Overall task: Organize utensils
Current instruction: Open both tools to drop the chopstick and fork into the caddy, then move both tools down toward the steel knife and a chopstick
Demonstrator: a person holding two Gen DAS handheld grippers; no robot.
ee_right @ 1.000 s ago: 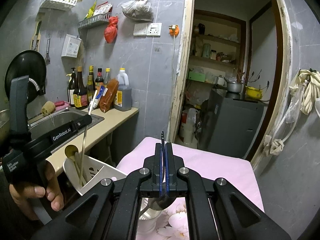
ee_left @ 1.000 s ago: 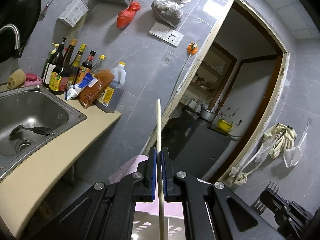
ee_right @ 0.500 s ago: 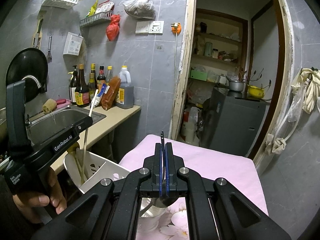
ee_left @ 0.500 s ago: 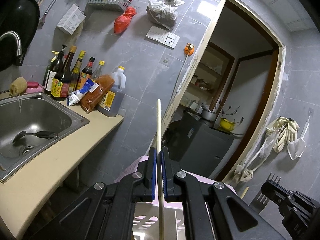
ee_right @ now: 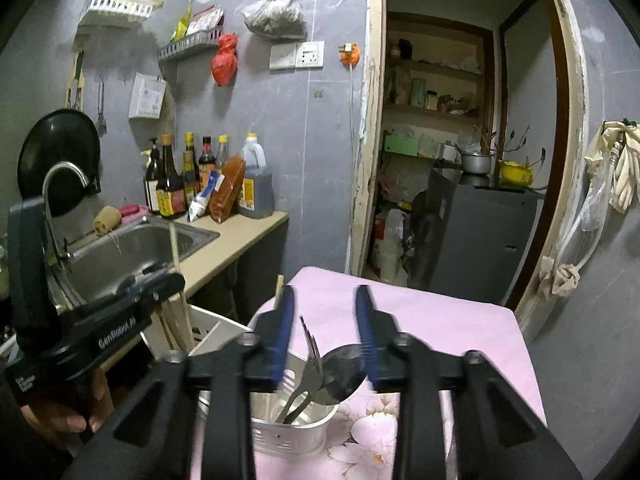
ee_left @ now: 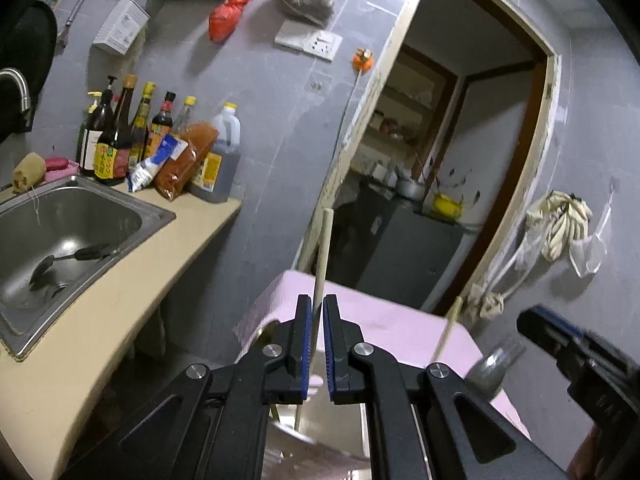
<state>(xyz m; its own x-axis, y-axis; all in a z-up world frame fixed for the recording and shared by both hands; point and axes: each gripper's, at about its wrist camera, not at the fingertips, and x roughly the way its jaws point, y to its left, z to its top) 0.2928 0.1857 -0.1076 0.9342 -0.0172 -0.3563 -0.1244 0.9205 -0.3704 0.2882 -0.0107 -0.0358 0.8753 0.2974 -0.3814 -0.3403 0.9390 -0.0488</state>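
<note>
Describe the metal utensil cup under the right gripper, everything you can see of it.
The metal cup is a small, round, silvery holder with a rolled rim and small slots punched in its side wall. It stands upright on the pink floral cloth, right of the white plastic basket. A fork and a spoon stand in it, leaning, heads up. The right gripper hangs open just above, touching neither. Its base is hidden behind the gripper body.

Pink cloth-covered table carries metal utensil cup.

Both wrist views face the doorway across the pink table, sink left.
</note>
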